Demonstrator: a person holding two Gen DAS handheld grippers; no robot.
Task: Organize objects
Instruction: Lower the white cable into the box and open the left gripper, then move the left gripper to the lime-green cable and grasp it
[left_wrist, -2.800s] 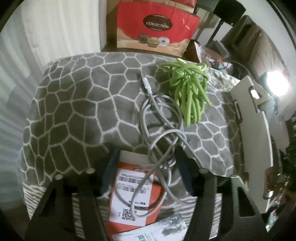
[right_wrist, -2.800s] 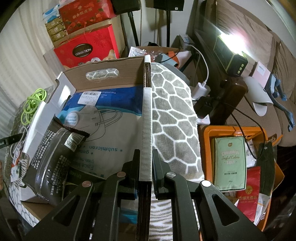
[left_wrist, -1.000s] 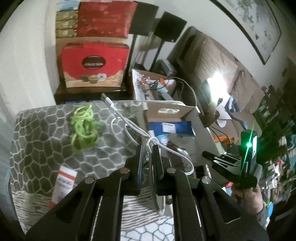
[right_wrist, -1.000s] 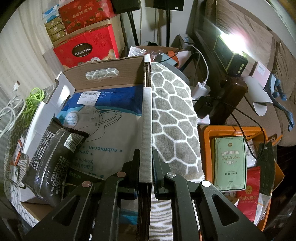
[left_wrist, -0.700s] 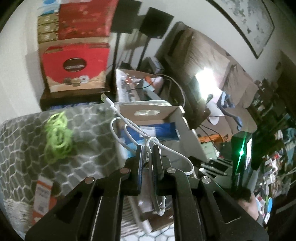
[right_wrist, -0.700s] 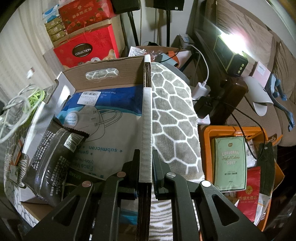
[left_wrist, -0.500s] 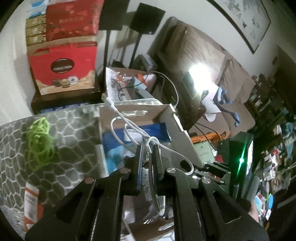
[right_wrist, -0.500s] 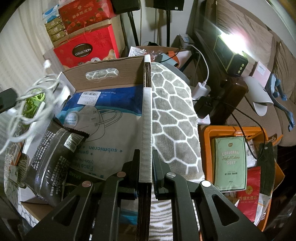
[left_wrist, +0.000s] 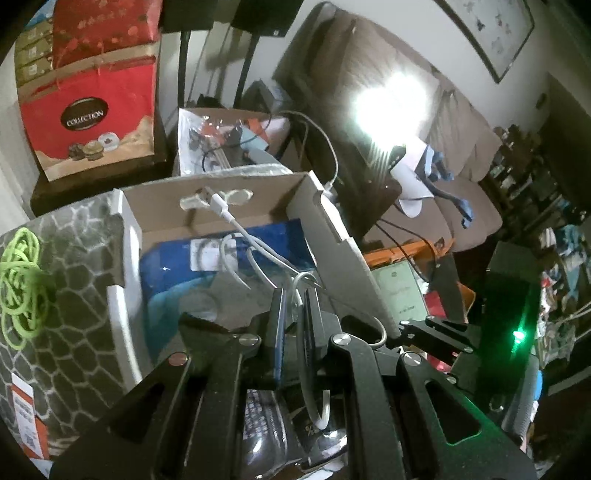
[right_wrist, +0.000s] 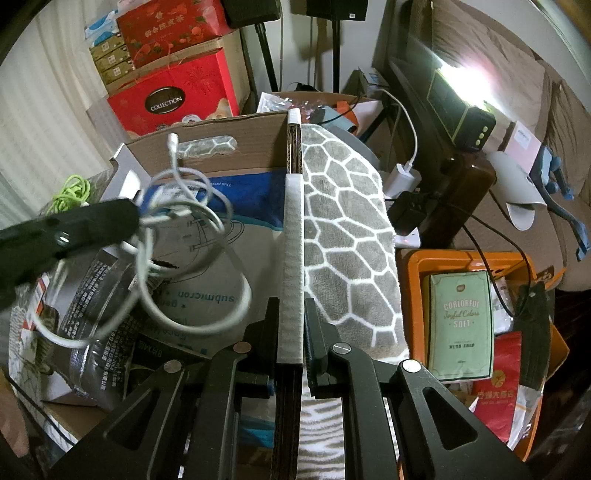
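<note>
Dropping the white cable into the cardboard box

The left gripper (left_wrist: 295, 306) is closed on the white cable (right_wrist: 192, 236), which hangs in loose loops over the open cardboard box (right_wrist: 225, 155). The right gripper (right_wrist: 291, 325) pinches the box's side wall (right_wrist: 293, 229), at 12 o'clock in its view. I judge it best to lower first until the loops and the plug (left_wrist: 218, 201) are below the rim, then release.
</note>
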